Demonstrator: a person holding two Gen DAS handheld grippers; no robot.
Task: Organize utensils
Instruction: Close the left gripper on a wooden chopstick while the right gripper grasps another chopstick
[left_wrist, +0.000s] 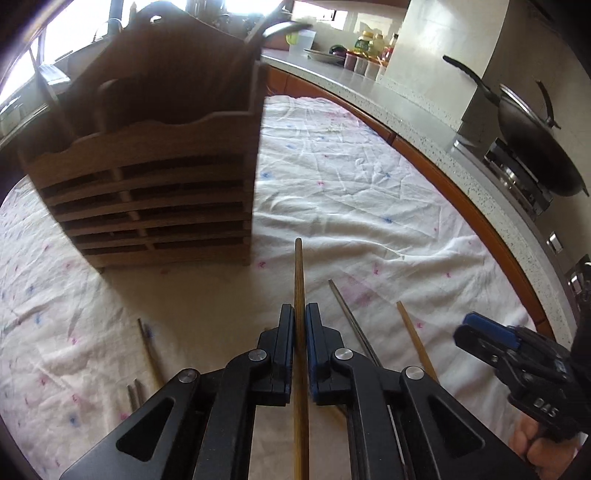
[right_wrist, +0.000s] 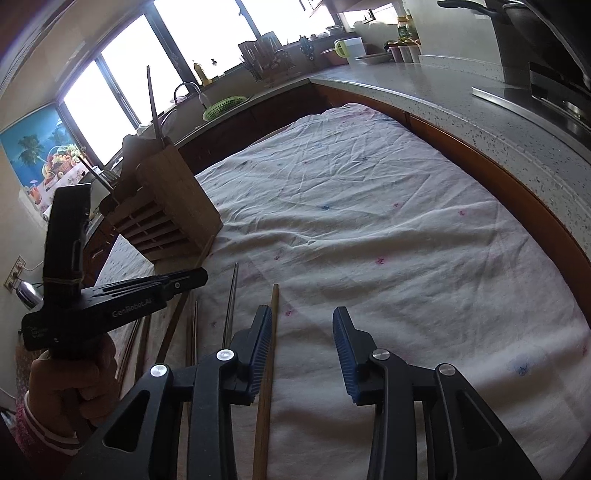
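Left tongs (left_wrist: 300, 314) are pinched onto a wooden chopstick (left_wrist: 298, 269), which runs straight forward between the pads with its tip pointing past the right front corner of the wooden utensil holder (left_wrist: 147, 184); the stick appears lifted off the cloth-covered tabletop (left_wrist: 369, 192), though that is a judgement. Right tongs (right_wrist: 303, 325) stand wide apart and hold nothing, hovering low over the cloth with another wooden chopstick (right_wrist: 269, 350) lying just beside the inner face of the left finger. The task looks partly done: at least two sticks already stand in the holder in the right wrist view. Still on the cloth are a metal chopstick (left_wrist: 351, 321), a wooden one to its right, and several more at lower left, so most remain to be sorted.
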